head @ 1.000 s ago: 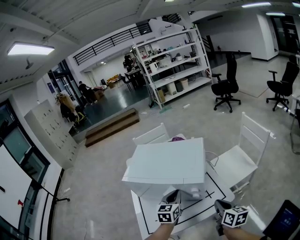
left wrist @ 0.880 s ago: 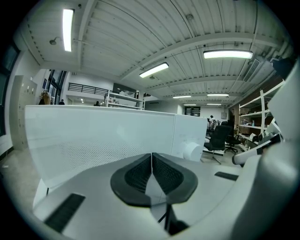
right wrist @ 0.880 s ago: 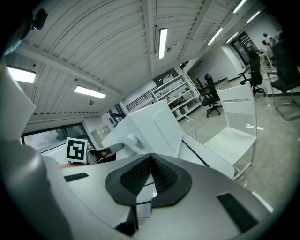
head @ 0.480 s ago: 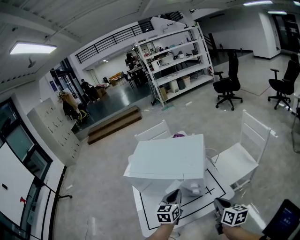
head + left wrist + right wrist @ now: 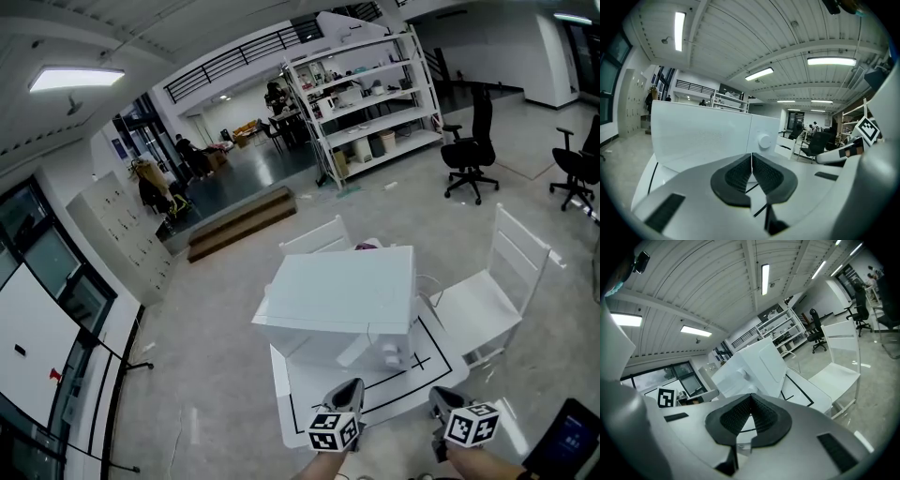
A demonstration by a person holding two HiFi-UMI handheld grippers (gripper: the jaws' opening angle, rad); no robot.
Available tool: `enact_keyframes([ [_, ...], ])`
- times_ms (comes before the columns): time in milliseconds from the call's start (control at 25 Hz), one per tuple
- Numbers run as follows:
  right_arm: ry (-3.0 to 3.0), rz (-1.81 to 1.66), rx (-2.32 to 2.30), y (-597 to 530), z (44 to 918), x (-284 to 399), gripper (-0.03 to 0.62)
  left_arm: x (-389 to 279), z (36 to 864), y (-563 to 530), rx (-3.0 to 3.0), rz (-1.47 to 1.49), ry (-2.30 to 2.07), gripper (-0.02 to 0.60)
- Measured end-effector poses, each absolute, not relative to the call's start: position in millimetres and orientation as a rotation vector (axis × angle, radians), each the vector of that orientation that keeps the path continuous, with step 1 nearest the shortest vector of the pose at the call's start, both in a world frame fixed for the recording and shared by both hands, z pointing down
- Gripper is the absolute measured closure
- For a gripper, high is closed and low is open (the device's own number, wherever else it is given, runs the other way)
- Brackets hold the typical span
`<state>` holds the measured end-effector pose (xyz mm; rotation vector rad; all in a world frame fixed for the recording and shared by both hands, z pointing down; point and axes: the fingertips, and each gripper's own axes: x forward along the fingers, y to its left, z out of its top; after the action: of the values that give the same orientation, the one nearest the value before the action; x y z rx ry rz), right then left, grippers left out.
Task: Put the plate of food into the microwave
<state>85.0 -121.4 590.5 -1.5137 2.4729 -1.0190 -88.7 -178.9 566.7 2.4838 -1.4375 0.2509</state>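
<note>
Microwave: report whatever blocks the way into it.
The microwave has its door shut, closing off the inside. Nothing visible stands between that door and the left gripper or right gripper. No plate shows.

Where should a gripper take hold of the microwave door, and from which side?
Probably the microwave door at its right edge, beside the knob, coming from the front: it is flat, shows no handle, and that seam looks like its free edge.

The left hand-held gripper [image 5: 751,161], jaws together, faces the white microwave [image 5: 701,131].
</note>
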Motion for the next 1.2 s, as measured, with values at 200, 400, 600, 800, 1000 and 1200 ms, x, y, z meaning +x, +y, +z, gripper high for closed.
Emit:
enact_keyframes([
  [200, 2.52, -1.011, -1.466, -112, 591, 83, 0.592, -92, 570, -154, 2.453, 0.24, -1.463, 0.569],
  [400, 2.608, -0.962, -1.414, -105, 590, 74, 0.592, -93, 572, -138, 2.443, 0.226, -1.478, 0.568],
  [600, 2.657, -0.954, -1.394, -96, 593, 72, 0.592, -86, 574, -126, 2.439, 0.212, -1.479, 0.569],
  [800, 2.669, -0.952, -1.388, -92, 593, 77, 0.592, -80, 578, -121, 2.429, 0.205, -1.478, 0.569],
  [1000, 2.684, -0.947, -1.374, -93, 594, 77, 0.592, -76, 581, -120, 2.425, 0.195, -1.481, 0.569],
  [1200, 2.708, -0.935, -1.352, -92, 594, 77, 0.592, -72, 585, -118, 2.417, 0.191, -1.485, 0.569],
])
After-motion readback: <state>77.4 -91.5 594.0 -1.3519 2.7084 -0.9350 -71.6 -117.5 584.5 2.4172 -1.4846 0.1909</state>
